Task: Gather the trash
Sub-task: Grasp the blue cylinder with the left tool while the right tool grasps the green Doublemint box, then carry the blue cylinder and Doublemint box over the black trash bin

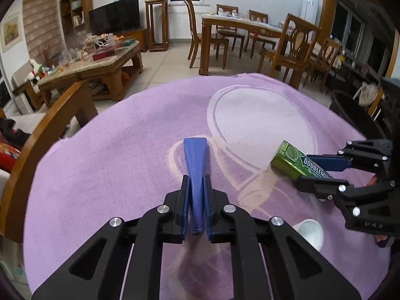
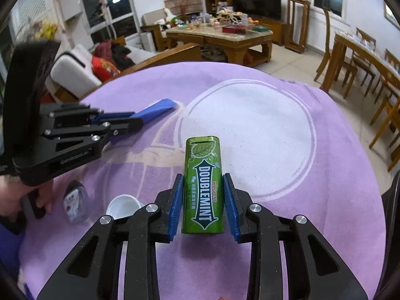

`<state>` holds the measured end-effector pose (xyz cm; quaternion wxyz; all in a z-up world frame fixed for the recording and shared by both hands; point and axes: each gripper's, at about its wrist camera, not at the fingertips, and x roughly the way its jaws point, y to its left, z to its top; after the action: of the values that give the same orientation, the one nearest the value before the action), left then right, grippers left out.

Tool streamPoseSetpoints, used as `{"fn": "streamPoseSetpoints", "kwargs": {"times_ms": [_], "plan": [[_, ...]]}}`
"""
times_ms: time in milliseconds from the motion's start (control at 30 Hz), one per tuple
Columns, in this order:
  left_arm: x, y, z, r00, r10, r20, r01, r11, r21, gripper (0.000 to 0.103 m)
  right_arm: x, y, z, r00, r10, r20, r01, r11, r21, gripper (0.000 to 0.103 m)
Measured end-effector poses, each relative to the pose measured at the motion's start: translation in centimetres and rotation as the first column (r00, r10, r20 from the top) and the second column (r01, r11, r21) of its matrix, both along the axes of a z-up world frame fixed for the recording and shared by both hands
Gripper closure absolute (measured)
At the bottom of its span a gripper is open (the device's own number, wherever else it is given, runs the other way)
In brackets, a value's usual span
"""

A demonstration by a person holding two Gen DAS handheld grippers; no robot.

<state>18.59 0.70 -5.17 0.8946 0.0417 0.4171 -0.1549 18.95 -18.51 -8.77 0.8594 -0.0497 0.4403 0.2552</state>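
Observation:
A green Doublemint tin sits between the blue pads of my right gripper, which is shut on it above the purple cloth. The tin also shows in the left wrist view, held by the right gripper. My left gripper is shut with nothing in it, its blue fingers pressed together over the cloth. It shows in the right wrist view at the left. A white cup and a clear plastic wrapper lie on the cloth near the left hand.
A black bin stands at the cloth's right edge. A wooden sofa arm borders the left. A cluttered coffee table and a dining table with chairs stand beyond on the tiled floor.

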Motion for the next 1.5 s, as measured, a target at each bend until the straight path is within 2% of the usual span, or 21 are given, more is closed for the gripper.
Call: {"fn": "streamPoseSetpoints", "kwargs": {"times_ms": [100,300,567,833,1000,1167,1300,1500], "plan": [[-0.7,0.4,0.7,1.0,0.009,0.019,-0.009,0.999,-0.038,0.092,-0.5,-1.7,1.1,1.0,-0.025,0.0,0.025,0.995,0.095,0.071],[-3.8,-1.1,5.0,0.993,0.001,0.122,0.011,0.995,-0.104,0.092,-3.8,-6.1,4.4,0.997,-0.058,0.044,0.046,0.967,0.25,0.071],[-7.7,-9.5,9.6,0.964,-0.123,0.236,0.154,0.981,-0.119,0.092,-8.7,-13.6,9.0,0.977,-0.152,0.148,0.09,0.929,0.358,0.071],[-8.4,-19.0,9.9,0.933,-0.248,0.259,0.288,0.949,-0.128,0.092,-12.9,-25.3,11.6,0.919,-0.334,0.207,0.223,0.876,0.427,0.071],[-8.4,-24.6,9.2,0.911,-0.326,0.252,0.365,0.923,-0.124,0.092,-14.9,-32.7,11.5,0.874,-0.443,0.2,0.311,0.827,0.468,0.071],[-8.1,-28.5,8.0,0.899,-0.373,0.23,0.408,0.903,-0.131,0.092,-16.1,-39.3,9.8,0.835,-0.525,0.163,0.386,0.771,0.506,0.071],[-7.9,-31.1,6.8,0.894,-0.398,0.207,0.43,0.892,-0.139,0.092,-16.0,-43.2,8.0,0.82,-0.558,0.127,0.424,0.742,0.52,0.071],[-7.1,-33.5,5.3,0.896,-0.411,0.169,0.435,0.889,-0.14,0.092,-15.5,-45.8,4.9,0.81,-0.583,0.069,0.464,0.708,0.533,0.071]]}}
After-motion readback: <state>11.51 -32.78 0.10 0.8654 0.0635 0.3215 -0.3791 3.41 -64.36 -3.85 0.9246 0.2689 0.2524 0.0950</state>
